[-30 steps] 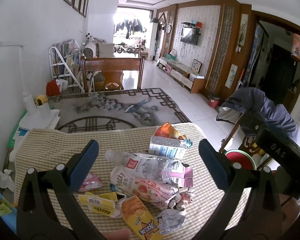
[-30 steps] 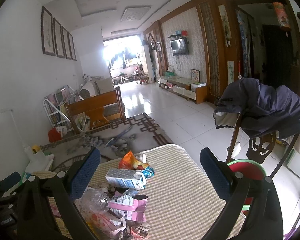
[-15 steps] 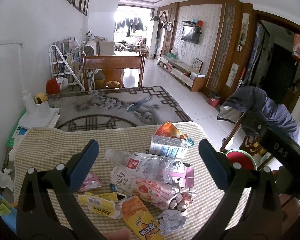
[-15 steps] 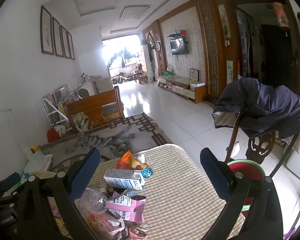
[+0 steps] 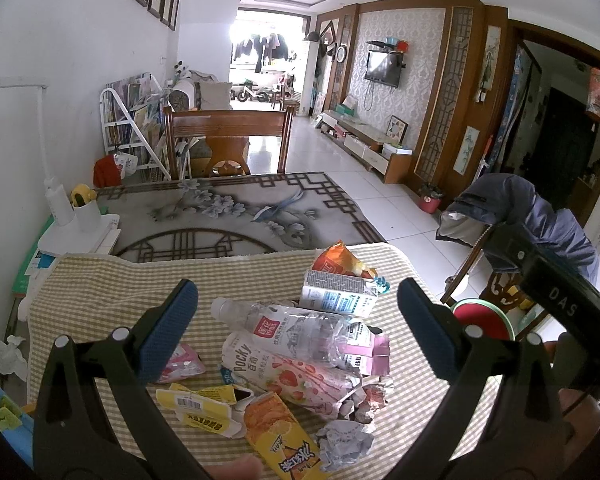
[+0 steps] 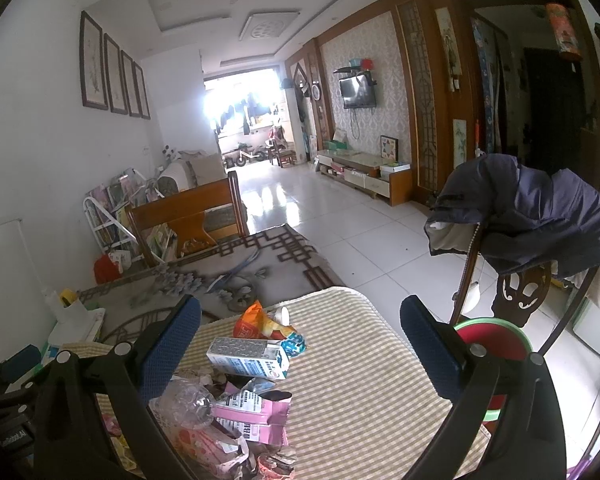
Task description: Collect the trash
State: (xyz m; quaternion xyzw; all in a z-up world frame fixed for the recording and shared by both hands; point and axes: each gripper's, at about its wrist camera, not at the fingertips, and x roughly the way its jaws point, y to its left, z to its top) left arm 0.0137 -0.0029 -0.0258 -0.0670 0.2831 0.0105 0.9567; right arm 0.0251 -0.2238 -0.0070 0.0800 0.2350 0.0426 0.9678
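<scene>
Trash lies in a heap on a checked tablecloth (image 5: pixel 108 288): a crushed clear plastic bottle (image 5: pixel 288 326), a Pocky wrapper (image 5: pixel 284 376), a white milk carton (image 5: pixel 338 294), an orange snack bag (image 5: pixel 336 262), a pink carton (image 5: pixel 370 356), yellow boxes (image 5: pixel 204 406), an orange drink carton (image 5: pixel 280 436) and a crumpled paper ball (image 5: pixel 344 442). My left gripper (image 5: pixel 298 322) is open and empty above the heap. My right gripper (image 6: pixel 300 342) is open and empty above the cloth's right part, with the milk carton (image 6: pixel 246 356) and the snack bag (image 6: pixel 256 322) between its fingers.
A red and green bin (image 6: pixel 492 346) stands on the floor right of the table, under a chair draped with a dark jacket (image 6: pixel 540 216). A white lamp base (image 5: pixel 76 228) sits at the table's left. A wooden chair (image 5: pixel 228 140) stands at the far side.
Both views have tilted slightly; the grippers stay open and the trash has not moved.
</scene>
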